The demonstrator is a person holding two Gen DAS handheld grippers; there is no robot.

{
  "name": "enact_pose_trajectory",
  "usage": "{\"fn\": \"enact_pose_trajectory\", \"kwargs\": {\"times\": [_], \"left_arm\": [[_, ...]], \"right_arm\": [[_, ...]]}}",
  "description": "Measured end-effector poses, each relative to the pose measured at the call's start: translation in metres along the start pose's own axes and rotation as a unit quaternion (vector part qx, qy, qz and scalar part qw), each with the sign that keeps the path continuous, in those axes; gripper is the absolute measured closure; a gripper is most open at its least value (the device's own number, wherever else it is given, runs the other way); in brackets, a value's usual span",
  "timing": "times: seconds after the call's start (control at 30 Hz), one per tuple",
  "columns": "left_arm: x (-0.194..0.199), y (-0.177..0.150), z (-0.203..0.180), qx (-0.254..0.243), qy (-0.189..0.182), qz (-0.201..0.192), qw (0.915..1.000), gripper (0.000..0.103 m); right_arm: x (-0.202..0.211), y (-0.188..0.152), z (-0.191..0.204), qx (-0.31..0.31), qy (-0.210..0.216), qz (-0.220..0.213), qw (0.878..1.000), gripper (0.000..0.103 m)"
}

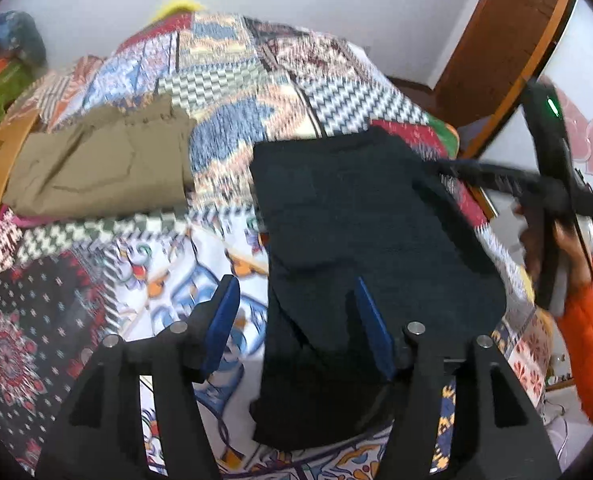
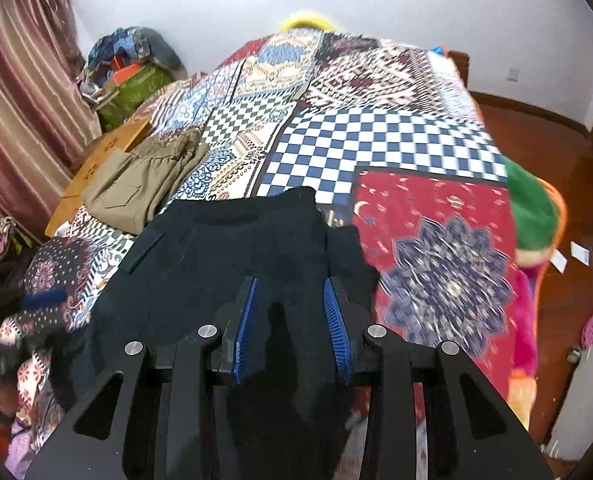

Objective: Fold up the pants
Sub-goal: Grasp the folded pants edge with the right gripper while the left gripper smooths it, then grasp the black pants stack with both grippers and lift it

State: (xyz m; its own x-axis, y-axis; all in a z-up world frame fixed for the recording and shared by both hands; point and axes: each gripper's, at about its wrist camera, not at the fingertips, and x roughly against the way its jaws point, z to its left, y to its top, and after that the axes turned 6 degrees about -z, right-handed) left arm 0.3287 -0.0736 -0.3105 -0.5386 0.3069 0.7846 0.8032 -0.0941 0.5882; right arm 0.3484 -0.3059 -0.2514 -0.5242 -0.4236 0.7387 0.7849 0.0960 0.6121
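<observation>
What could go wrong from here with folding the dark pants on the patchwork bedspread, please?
1. Both hand-held grippers, left and right, stand open above the dark navy fabric pants; closing now might pinch only the top layer, or the patchwork bedspread too.
2. The pants lie near the bed's right side, so a fold could drag them off.
3. The folded khaki pants lie close by and could get disturbed.
</observation>
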Motion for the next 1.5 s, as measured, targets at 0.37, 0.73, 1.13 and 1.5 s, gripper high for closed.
{"fn": "enact_pose_trajectory", "kwargs": {"times": [0.37,0.73,1.13,1.5], "left_arm": [[-0.017,-0.027,0.014,0.035,-0.001,0.013,0.9993,0.030],[-0.020,-0.030,0.017,0.042,0.005,0.011,0.9991,0.025],[-0.019,-0.031,0.017,0.036,0.013,0.014,0.9992,0.021],[0.011,0.001,0.023,0.037,-0.001,0.007,0.9993,0.020]], "right_arm": [[-0.042,0.011,-0.011,-0.016,0.046,0.052,0.997,0.053],[-0.025,0.007,-0.007,-0.001,0.023,-0.026,0.999,0.091],[-0.026,0.006,-0.004,0.046,-0.050,-0.012,0.998,0.089],[0.058,-0.008,-0.015,0.023,-0.050,-0.042,0.998,0.054]]}}
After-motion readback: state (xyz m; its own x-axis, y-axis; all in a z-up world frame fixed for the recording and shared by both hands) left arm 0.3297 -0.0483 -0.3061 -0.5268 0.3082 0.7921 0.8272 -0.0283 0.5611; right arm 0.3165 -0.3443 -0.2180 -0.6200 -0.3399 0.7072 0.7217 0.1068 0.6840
